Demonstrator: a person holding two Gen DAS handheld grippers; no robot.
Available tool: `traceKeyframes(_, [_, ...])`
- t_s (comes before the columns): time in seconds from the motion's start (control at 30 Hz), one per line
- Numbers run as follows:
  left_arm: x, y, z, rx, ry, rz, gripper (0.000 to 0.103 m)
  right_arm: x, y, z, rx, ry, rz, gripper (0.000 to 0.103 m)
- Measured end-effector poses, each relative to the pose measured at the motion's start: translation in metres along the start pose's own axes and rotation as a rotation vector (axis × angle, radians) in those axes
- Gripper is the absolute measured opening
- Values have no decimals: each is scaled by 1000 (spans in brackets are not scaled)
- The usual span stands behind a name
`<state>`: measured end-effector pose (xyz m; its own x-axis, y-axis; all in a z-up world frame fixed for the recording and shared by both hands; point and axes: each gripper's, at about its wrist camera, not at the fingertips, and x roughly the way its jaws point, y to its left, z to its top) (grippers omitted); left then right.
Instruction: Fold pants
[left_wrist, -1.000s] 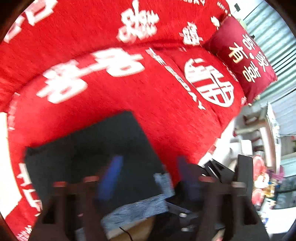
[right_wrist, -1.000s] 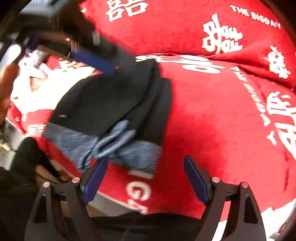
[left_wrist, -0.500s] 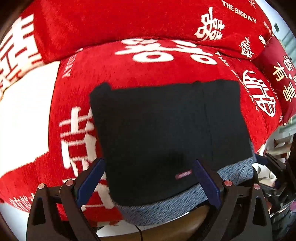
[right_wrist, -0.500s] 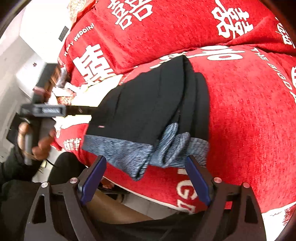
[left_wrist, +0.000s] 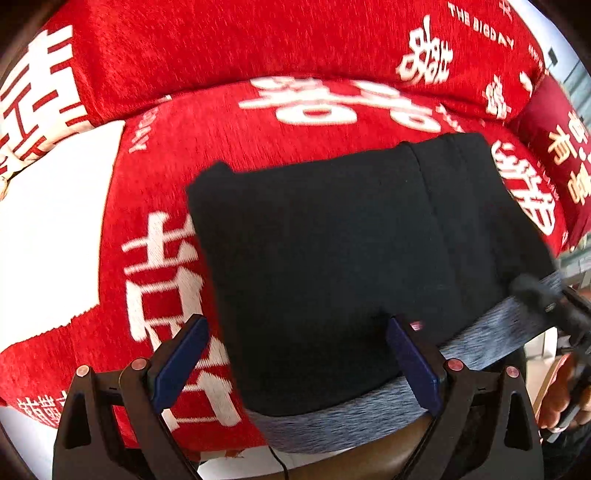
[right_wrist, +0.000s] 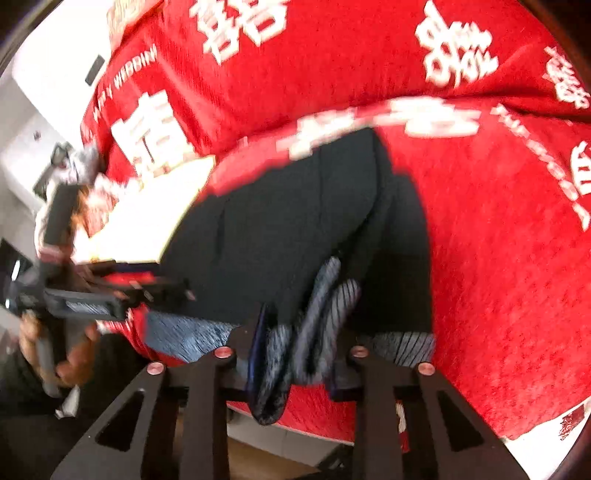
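The black pants (left_wrist: 351, 236) lie folded into a rectangle on the red sofa seat, with a grey heathered waistband (left_wrist: 347, 417) at the near edge. My left gripper (left_wrist: 299, 365) is open, its blue pads straddling the near left part of the pants just above the cloth. In the right wrist view the pants (right_wrist: 288, 221) show stacked layers. My right gripper (right_wrist: 295, 354) is shut on the bunched grey waistband (right_wrist: 314, 314) at the pants' near right corner. It also shows at the right edge of the left wrist view (left_wrist: 546, 299).
The red sofa cover (left_wrist: 258, 48) with white characters spreads under and behind the pants. A dark red cushion (left_wrist: 557, 147) stands at the far right. A white patch (left_wrist: 48, 229) lies left of the pants. The seat's front edge is just below the waistband.
My right gripper has closed in on the grey waistband and pinched it. My left gripper has shifted a little left and nearer, staying open.
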<state>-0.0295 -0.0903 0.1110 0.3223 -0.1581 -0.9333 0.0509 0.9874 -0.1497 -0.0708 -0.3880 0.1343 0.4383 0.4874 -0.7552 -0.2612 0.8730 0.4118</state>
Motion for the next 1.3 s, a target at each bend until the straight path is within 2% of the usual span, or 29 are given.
traceKeyframes(0.07, [1, 4, 4, -16, -5, 1, 97, -9, -7, 5, 24, -38, -13, 25])
traceKeyframes(0.1, [4, 5, 5, -19, 2, 6, 97, -6, -12, 5, 24, -29, -32, 25])
traceKeyframes(0.2, [21, 10, 5, -33, 38, 26, 97, 27, -31, -9, 69, 85, -118, 26])
traceKeyframes(0.4, [24, 20, 7, -74, 36, 9, 97, 15, -18, -17, 53, 46, -116, 26])
traceKeyframes(0.5, [23, 21, 8, -69, 24, 19, 97, 11, -19, -21, 117, 41, -86, 25])
traceKeyframes(0.63, [30, 23, 8, -73, 44, 7, 97, 27, -31, -27, 203, 86, -97, 25])
traceKeyframes(0.67, [27, 23, 8, -73, 37, 13, 97, 24, -29, -26, 194, 91, -107, 27])
traceKeyframes(0.7, [22, 22, 9, -68, 23, 28, 97, 21, -26, -23, 182, 98, -122, 36])
traceKeyframes(0.73, [16, 22, 11, -59, -3, 57, 97, 17, -23, -21, 166, 101, -150, 41])
traceKeyframes(0.77, [10, 22, 14, -55, -27, 73, 97, 9, -18, -16, 132, 82, -208, 46])
traceKeyframes(0.83, [6, 25, 21, -76, -50, 74, 97, -10, -5, -5, 41, -3, -314, 48])
traceKeyframes(0.87, [6, 28, 27, -103, -56, 76, 97, -16, 3, 2, -2, -41, -336, 50])
traceKeyframes(0.93, [9, 33, 40, -162, -63, 79, 97, -17, 25, 18, -107, -92, -315, 61])
traceKeyframes(0.97, [10, 35, 46, -187, -67, 92, 97, -11, 38, 28, -168, -100, -298, 71])
traceKeyframes(1.03, [16, 40, 57, -246, -70, 142, 97, 8, 57, 46, -268, -115, -287, 73])
traceKeyframes(1.17, [28, 57, 67, -325, -54, 196, 97, 70, 64, 84, -295, -36, -219, 73])
traceKeyframes(1.23, [42, 63, 67, -309, 4, 226, 98, 103, 45, 89, -263, 63, -224, 71])
traceKeyframes(1.3, [54, 68, 68, -298, 31, 219, 103, 127, 18, 85, -183, 160, -224, 68])
